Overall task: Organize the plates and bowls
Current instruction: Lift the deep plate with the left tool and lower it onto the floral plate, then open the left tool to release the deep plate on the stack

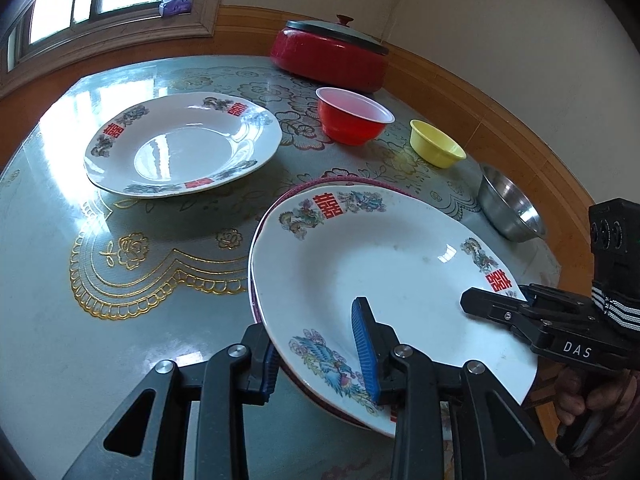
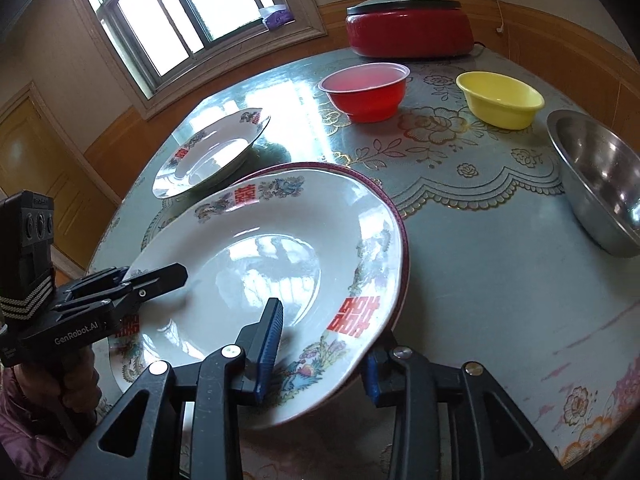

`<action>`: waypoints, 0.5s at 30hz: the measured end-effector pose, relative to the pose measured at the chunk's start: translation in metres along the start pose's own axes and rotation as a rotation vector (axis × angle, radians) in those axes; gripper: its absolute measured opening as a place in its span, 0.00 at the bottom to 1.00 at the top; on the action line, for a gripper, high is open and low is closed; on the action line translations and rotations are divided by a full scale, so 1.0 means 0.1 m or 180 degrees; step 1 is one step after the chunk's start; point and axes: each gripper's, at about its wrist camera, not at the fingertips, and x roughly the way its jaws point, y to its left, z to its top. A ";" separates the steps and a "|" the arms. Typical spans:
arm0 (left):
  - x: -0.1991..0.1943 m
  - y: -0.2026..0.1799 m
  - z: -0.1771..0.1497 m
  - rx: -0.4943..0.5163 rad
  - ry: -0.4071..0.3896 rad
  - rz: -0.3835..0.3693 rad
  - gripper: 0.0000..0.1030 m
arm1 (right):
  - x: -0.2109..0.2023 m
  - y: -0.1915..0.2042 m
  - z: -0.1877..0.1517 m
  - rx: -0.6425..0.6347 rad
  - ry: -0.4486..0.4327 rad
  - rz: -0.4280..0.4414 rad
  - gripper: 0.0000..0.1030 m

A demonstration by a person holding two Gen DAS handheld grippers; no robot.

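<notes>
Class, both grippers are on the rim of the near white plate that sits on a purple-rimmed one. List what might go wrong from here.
1. The white plate is held only at its near rim by the left gripper and right gripper; lifted unevenly, it may tilt and slip.
2. The purple-rimmed plate beneath could be dragged or knocked.
3. The steel bowl sits close to the right; a swing could strike it.
</notes>
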 end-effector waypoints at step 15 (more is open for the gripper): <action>-0.08 -0.06 -0.04 0.0167 0.0083 -0.0060 0.37 | -0.20 -0.03 -0.04 -0.0114 0.0047 -0.0212 0.35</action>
